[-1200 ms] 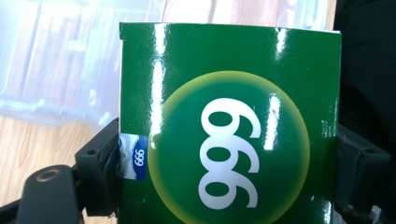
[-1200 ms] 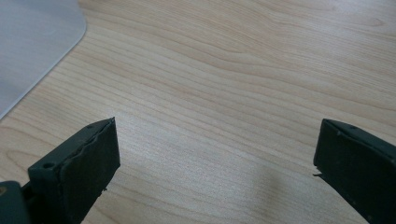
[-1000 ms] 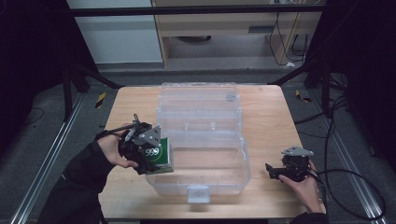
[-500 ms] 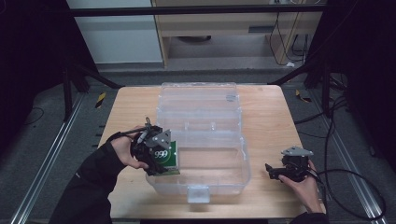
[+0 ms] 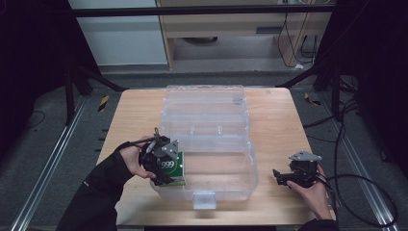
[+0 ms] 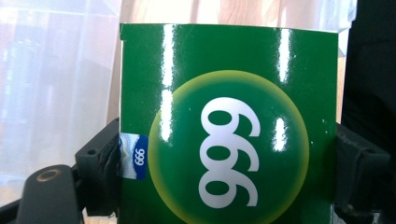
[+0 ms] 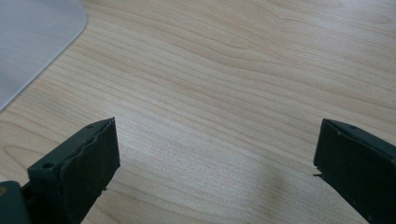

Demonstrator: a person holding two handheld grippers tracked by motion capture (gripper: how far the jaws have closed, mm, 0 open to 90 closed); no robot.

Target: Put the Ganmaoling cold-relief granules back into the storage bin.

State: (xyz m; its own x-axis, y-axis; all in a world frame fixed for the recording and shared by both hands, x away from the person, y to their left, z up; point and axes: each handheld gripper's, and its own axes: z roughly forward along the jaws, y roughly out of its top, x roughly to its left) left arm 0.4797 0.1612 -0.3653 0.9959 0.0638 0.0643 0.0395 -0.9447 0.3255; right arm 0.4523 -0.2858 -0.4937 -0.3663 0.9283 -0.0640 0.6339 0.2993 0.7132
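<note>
With the green box (image 6: pixel 229 126) being clamped between the left gripper's (image 5: pixel 166 166) jaws at the bin's (image 5: pixel 240 185) near-left corner, it is best being lowered level, while the right gripper (image 5: pixel 279 176) is being kept unclenched aside.

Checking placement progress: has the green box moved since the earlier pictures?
Yes. The green box, clamped in the left tool, moved right and down into the clear bin's left end.
</note>
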